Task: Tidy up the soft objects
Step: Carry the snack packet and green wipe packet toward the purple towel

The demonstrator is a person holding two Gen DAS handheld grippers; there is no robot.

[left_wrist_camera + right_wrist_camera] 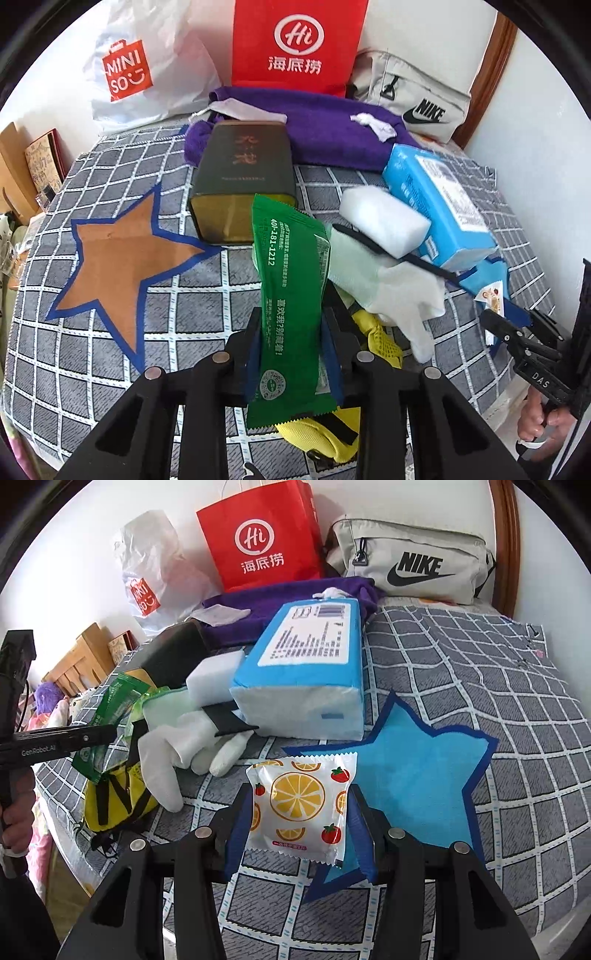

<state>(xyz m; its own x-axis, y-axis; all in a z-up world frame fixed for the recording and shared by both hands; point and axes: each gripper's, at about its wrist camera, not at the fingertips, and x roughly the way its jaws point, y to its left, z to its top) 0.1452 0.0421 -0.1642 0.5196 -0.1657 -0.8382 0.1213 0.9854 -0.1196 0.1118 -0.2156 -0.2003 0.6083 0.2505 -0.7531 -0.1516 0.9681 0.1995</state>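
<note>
Light, crinkly and slippery, the green packet [291,295] is pinched mid-body by the left gripper [291,332], the orange star [122,254] at ten o'clock, while the right gripper [301,812] clasps the fruit-print sachet [301,805] by its edges.

Surface: bed [461,672] under a grey, white-gridded cover.
Patches on cover: orange star [122,254] at 9 o'clock in the left wrist view; blue star [413,775] at 3 o'clock in the right wrist view.
Centre pile: dark tin box [240,177], white sponge block [384,218], blue tissue pack [306,675], white gloves [184,746], yellow mesh item [114,805].
12 o'clock edge: purple towel [325,136], red paper bag [266,535], white plastic bag [147,62], grey waist bag [410,557].
</note>
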